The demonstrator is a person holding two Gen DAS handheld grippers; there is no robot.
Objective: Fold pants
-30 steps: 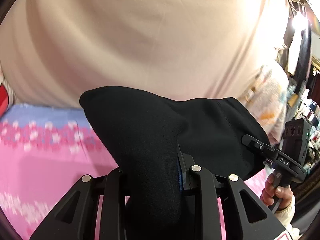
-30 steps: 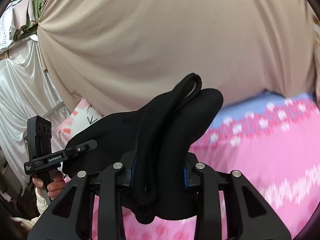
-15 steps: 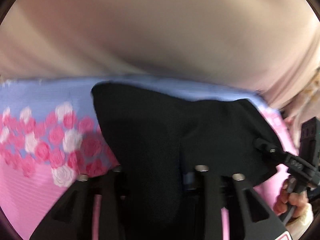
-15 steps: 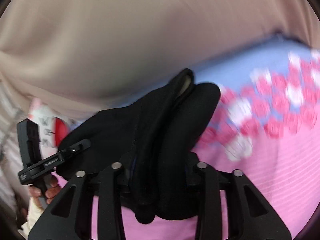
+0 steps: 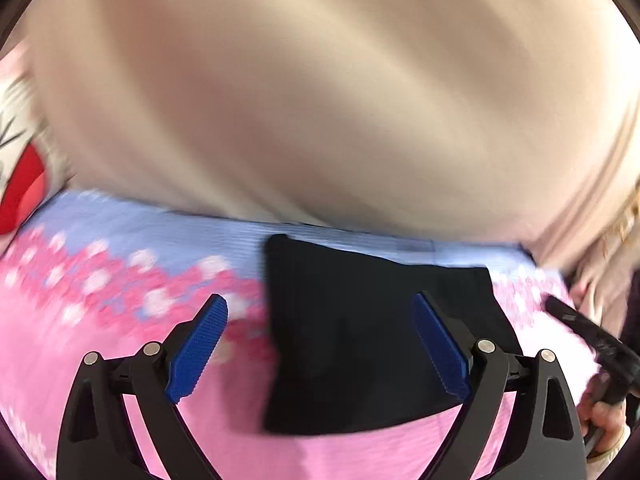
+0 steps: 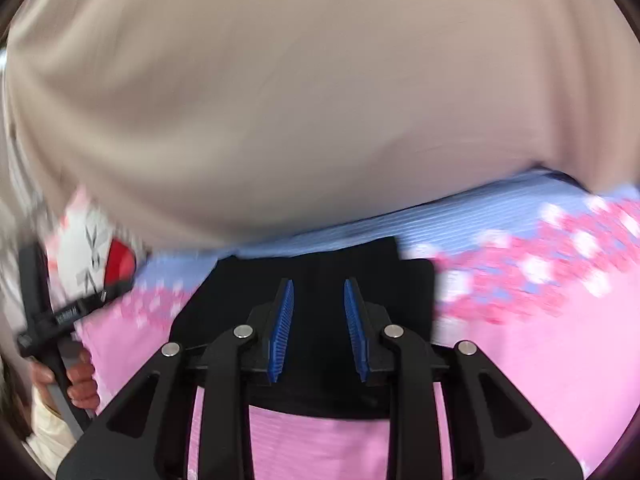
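The black pants (image 5: 360, 340) lie folded in a flat rectangle on the pink flowered bedspread (image 5: 100, 360). My left gripper (image 5: 318, 300) hovers over their left edge, its jaws opening wide, and the blue pads (image 5: 200, 344) touch no cloth. In the right wrist view the pants (image 6: 412, 300) lie under my right gripper (image 6: 318, 282). Its jaws are closing to a narrow gap, the blue pads (image 6: 284, 320) show bare, and no cloth is pinched between them. Each view catches the other gripper at its edge, held by a hand (image 6: 80, 380).
A beige curtain (image 5: 320, 100) hangs right behind the bed and fills the upper half of both views. A white and red pillow (image 6: 100, 256) lies at the bed's left end. A pale blue band (image 6: 440, 216) runs along the bedspread's far edge.
Both grippers held the bunched pants up a second ago and have let go. The pants now lie flat on the bedspread. Both views have sunk toward the bed.
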